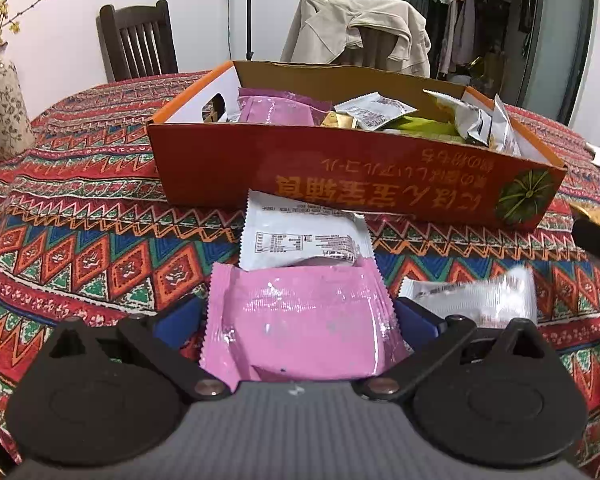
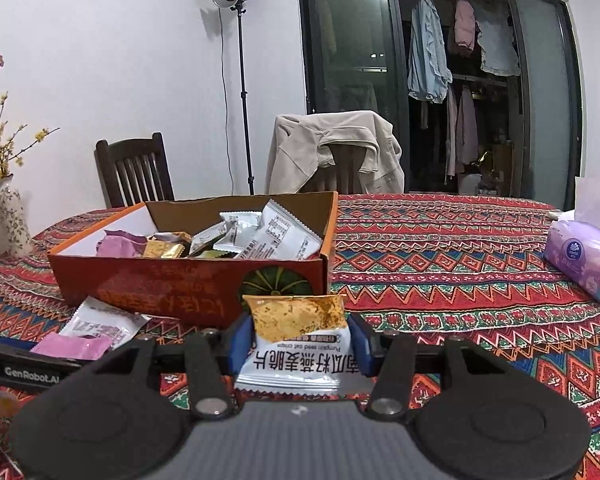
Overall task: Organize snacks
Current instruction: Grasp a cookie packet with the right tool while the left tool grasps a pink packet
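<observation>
On the patterned tabletop [image 1: 80, 240], just short of the orange cardboard box [image 1: 340, 176], your left hand-held gripper [image 1: 300, 312] brackets a pink snack packet [image 1: 304, 320]. Blue pads sit at both of its edges; whether they press yet, you cannot tell. The packet overlaps a white snack packet [image 1: 300, 236] lying against the box's near wall, and another white wrapper [image 1: 476, 296] lies just beside it on the right.

Your right hand-held gripper [image 2: 300, 344] pinches a pumpkin seed oat crisp packet [image 2: 296, 344] by its sides, held off the cloth in front of the box's near corner.

Box already holds pink, gold and white packets.

Suggested handling:
- Right: carry the crisp packet over the near wall before letting go; the wall is tall enough to catch a low packet.
- Left: close on the pink packet only, and lift straight so the white one beneath does not drag along.
- Squeeze lightly; these wrappers are air-filled and slippery.
- Keep the two hand-held grippers apart over the box.
</observation>
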`<action>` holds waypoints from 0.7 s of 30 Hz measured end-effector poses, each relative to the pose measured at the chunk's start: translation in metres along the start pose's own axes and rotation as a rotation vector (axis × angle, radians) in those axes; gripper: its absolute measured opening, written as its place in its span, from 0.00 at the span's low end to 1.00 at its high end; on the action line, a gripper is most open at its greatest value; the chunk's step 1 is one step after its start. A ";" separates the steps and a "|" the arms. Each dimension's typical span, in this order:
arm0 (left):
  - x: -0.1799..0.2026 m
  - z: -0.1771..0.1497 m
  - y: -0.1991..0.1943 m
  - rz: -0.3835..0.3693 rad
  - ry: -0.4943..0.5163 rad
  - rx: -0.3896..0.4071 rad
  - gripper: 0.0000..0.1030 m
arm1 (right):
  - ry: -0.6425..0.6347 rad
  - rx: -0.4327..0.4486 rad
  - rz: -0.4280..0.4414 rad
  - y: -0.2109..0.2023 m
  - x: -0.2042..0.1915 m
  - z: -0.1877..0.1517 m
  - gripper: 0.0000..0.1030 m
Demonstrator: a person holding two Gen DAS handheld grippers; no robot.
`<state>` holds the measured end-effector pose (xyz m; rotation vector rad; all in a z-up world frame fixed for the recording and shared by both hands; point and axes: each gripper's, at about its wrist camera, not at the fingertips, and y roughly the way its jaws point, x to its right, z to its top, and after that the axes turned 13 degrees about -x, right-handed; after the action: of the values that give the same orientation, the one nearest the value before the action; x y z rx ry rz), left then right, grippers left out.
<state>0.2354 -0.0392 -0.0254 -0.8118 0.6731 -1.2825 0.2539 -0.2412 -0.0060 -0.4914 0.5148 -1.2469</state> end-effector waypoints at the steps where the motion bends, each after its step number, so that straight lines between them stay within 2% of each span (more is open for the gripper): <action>1: 0.000 -0.001 0.000 0.001 0.001 0.002 1.00 | 0.001 -0.001 0.000 0.000 0.000 0.000 0.49; 4: -0.001 -0.002 -0.002 -0.005 0.001 0.008 0.97 | 0.005 -0.009 -0.005 0.002 0.000 0.000 0.49; 6: 0.001 -0.002 -0.004 -0.009 0.017 0.017 0.85 | 0.010 -0.017 -0.007 0.003 0.001 0.000 0.49; 12: -0.005 -0.007 -0.013 -0.046 0.012 0.042 0.72 | 0.017 -0.019 0.000 0.004 0.002 0.000 0.49; 21: -0.015 -0.013 -0.032 -0.088 0.016 0.088 0.70 | 0.007 0.011 0.002 0.001 0.000 -0.001 0.49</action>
<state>0.2047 -0.0294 -0.0065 -0.7665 0.5945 -1.3898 0.2541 -0.2414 -0.0068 -0.4773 0.5138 -1.2488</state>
